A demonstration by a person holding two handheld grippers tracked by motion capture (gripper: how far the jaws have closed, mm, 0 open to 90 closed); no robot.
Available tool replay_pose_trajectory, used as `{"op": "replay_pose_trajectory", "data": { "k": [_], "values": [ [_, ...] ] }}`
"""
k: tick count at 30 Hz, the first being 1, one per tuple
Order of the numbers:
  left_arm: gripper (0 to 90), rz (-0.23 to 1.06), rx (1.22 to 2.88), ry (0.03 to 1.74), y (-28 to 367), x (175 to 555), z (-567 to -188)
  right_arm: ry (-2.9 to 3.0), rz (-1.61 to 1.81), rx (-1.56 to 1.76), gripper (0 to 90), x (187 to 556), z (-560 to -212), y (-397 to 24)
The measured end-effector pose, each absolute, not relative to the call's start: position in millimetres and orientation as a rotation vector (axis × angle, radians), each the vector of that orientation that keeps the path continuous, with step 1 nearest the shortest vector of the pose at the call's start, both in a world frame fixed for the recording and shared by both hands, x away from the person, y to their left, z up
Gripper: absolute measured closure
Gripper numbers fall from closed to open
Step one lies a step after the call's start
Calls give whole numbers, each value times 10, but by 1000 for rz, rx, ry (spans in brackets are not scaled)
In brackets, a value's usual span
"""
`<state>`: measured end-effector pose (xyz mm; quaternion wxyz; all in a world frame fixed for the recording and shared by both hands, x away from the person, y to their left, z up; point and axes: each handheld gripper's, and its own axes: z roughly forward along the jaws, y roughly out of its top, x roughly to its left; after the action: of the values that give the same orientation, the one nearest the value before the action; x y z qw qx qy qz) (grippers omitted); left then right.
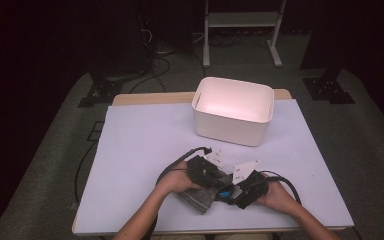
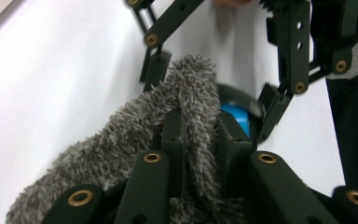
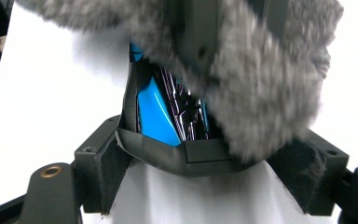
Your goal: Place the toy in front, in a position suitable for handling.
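A grey fuzzy cloth [image 1: 199,198] lies bunched near the front of the table, between the person's two hands. My left gripper [image 1: 216,181] comes in from the left and is shut on a raised fold of the cloth [image 2: 121,140]; the fold sits squeezed between its jaws [image 2: 200,126]. My right gripper [image 1: 229,194] faces it from the right. It is shut on a black and blue object [image 3: 154,112] held between its pads. The cloth [image 3: 256,93] drapes over the far end of that object [image 2: 237,116], so its shape is partly hidden.
A white plastic bin [image 1: 232,110] stands at the back of the table, right of centre, and looks empty. A pale sheet [image 1: 140,145] covers the tabletop. Cables trail from both grippers. Dark stands and a white frame stand on the floor beyond.
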<state>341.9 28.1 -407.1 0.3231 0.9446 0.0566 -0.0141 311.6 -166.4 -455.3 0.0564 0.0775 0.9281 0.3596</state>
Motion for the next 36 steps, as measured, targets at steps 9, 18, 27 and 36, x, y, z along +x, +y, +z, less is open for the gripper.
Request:
{"op": "replay_pose_trajectory", "data": {
  "k": [9, 18, 27, 36],
  "values": [
    [761, -12, 2528, 289, 845, 3433, -4086, 2820, 1089, 234, 226, 3122, -4553, -1669],
    [761, -32, 2503, 365, 1159, 3373, -4165, 2820, 1095, 235, 226, 3127, -4558, -1671],
    [761, -41, 2498, 276, 798, 3394, -4095, 2838, 1117, 251, 232, 3144, -4574, -1682],
    [762, -42, 2523, 212, 405, 3487, -4043, 2842, 1113, 255, 234, 3144, -4574, -1680]
  ]
}}
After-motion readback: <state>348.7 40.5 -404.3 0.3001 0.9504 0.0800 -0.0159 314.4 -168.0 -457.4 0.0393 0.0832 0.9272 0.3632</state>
